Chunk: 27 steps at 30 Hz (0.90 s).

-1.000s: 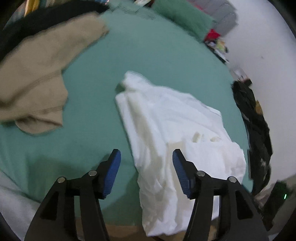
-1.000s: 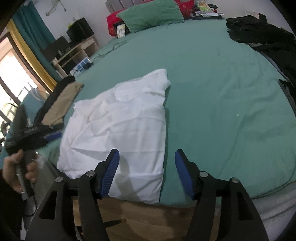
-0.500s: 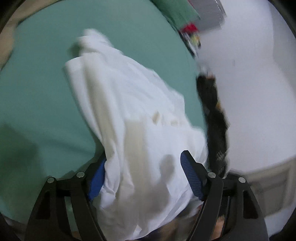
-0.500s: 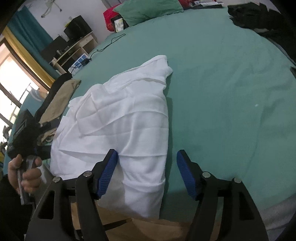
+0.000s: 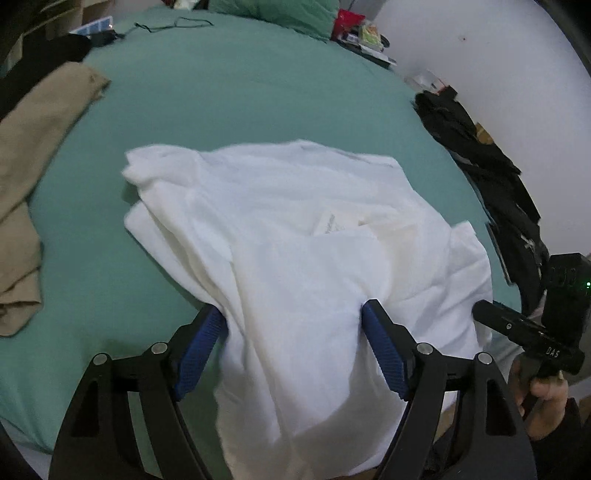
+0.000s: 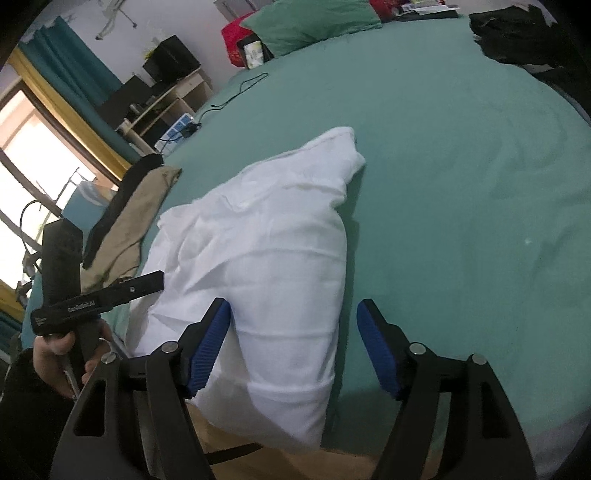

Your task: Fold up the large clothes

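A large white shirt (image 5: 295, 236) lies crumpled on the green bed (image 5: 240, 85), its near part hanging over the bed's front edge. My left gripper (image 5: 293, 321) is open, its blue fingers straddling a bunched fold of the shirt. In the right wrist view the same shirt (image 6: 266, 258) lies left of centre. My right gripper (image 6: 293, 321) is open, its left finger against the cloth and its right finger over bare sheet. The left gripper's body (image 6: 92, 299) shows at the left, the right gripper's body (image 5: 532, 332) at the right.
A tan garment (image 5: 33, 140) and a black one lie at the bed's left side. Black clothes (image 5: 480, 155) lie along the right edge. A green pillow (image 6: 306, 22) and a black cable (image 6: 236, 88) are at the far end. A desk and window stand beyond.
The left gripper swung back to face across the bed and now straddles the shirt's near fold. The right gripper moved closer to the shirt's near edge. Both stayed open.
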Each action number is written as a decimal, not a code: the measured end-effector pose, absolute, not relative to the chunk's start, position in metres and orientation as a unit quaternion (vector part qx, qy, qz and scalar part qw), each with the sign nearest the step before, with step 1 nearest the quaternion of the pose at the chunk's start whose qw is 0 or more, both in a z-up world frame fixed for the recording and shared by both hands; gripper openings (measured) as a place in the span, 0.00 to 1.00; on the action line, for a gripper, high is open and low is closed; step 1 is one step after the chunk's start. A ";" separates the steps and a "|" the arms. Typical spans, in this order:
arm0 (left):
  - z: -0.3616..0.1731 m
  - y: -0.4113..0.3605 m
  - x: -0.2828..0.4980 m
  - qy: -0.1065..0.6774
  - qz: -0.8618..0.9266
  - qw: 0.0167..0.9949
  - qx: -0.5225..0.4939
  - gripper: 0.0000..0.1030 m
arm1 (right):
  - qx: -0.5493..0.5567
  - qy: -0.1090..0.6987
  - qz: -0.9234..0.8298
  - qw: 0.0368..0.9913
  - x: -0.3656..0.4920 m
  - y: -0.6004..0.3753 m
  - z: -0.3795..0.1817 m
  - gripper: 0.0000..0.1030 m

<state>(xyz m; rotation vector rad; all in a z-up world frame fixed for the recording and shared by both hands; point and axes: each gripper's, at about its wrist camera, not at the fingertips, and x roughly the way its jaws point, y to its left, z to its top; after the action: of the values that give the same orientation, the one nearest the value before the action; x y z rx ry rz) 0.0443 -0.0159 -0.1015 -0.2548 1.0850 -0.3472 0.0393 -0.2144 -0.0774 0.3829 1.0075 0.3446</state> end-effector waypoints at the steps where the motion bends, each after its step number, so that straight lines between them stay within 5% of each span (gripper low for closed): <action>1: -0.103 -0.013 0.046 0.513 -0.157 0.836 -0.117 0.77 | 0.185 0.478 0.167 0.842 0.044 -0.214 -0.079 0.69; 10: -0.121 0.011 0.051 0.517 -0.252 0.777 -0.256 0.78 | 0.175 0.477 0.188 0.840 0.074 -0.195 -0.106 0.71; 21: -0.121 -0.048 0.057 0.539 -0.215 0.806 -0.119 0.84 | 0.168 0.462 0.195 0.848 0.077 -0.195 -0.108 0.71; 27: -0.120 -0.048 0.047 0.521 -0.196 0.826 -0.092 0.79 | 0.188 0.460 0.211 0.842 0.074 -0.193 -0.109 0.71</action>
<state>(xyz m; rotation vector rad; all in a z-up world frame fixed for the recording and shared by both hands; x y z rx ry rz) 0.0472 -0.0485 -0.1205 -0.1951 1.1069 -0.4167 0.0743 -0.1928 -0.1093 0.3970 0.9710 0.4463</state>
